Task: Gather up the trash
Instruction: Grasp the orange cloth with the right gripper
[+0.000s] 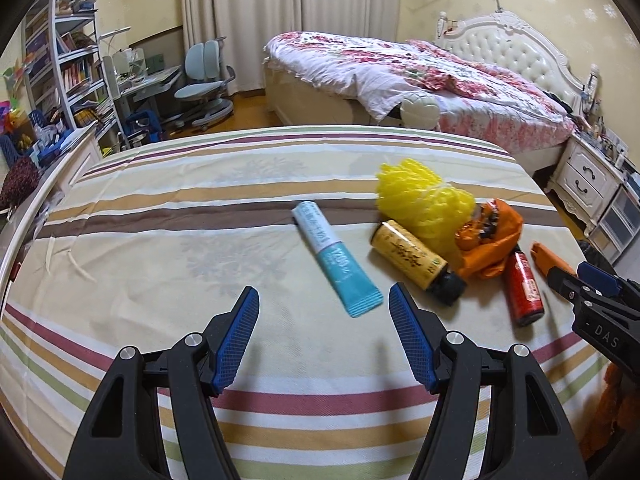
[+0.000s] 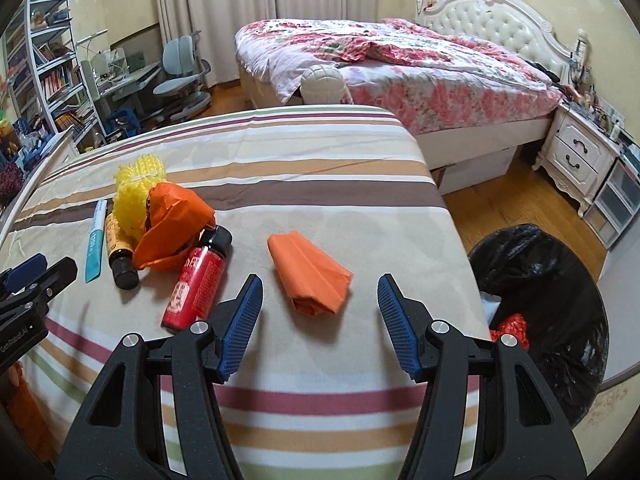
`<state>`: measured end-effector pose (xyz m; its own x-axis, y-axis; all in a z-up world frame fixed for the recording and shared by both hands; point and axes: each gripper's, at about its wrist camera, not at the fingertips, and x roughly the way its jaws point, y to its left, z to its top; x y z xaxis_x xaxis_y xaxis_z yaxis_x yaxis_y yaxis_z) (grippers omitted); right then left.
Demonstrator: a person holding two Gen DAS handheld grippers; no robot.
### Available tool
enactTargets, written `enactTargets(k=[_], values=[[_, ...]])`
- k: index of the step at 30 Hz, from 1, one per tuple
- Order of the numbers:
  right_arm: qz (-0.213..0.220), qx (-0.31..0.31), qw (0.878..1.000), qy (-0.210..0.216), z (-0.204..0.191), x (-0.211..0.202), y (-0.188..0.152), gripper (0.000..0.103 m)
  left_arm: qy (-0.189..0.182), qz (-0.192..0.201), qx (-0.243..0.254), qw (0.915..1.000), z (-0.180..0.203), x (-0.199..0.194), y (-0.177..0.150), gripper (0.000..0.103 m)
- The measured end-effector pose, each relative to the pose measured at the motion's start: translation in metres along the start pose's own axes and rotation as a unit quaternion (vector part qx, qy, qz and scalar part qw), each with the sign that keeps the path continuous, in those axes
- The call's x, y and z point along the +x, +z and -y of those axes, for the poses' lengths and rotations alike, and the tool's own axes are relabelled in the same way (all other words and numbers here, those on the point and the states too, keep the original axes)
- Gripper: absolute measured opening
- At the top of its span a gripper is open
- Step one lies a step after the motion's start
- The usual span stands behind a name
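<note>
Both tools, left tool [image 1: 324, 306] and right tool [image 2: 320, 294], gape empty. Two bottles [image 1: 416, 260] [image 2: 196, 288], one tube [image 1: 334, 258], two orange wrappers [image 2: 310, 274] [image 2: 174, 228], one yellow net [image 1: 420, 196] lie on a striped bed [image 1: 200, 216]; one bin [image 2: 560, 300] stands beside it in a bedroom.

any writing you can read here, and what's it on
"DAS": on the black body of the right gripper.
"GenRobot.AI": on the body of the left gripper.
Teal tube: print too blurred to read.
Yellow bottle, red bottle: characters blurred, unreadable.
</note>
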<state>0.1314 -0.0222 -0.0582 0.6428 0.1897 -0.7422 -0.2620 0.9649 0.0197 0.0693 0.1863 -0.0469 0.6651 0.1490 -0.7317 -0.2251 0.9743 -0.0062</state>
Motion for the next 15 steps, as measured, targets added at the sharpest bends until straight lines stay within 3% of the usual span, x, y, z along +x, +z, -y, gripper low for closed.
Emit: enactTargets(k=[4, 7, 15], values=[[-0.02, -0.006, 1.0, -0.003, -0.003, 0.011, 0.004, 0.056, -0.003, -0.011, -0.011, 0.9999, -0.007, 0.005, 0.002, 0.066], [-0.022, -0.012, 1.0, -0.007, -0.006, 0.011, 0.003, 0.04, -0.006, -0.015, -0.014, 0.9998, -0.009, 0.009, 0.004, 0.066], [-0.02, -0.017, 1.0, -0.008, -0.006, 0.011, 0.002, 0.038, -0.006, -0.032, -0.015, 0.9994, -0.005, 0.025, 0.011, 0.066]])
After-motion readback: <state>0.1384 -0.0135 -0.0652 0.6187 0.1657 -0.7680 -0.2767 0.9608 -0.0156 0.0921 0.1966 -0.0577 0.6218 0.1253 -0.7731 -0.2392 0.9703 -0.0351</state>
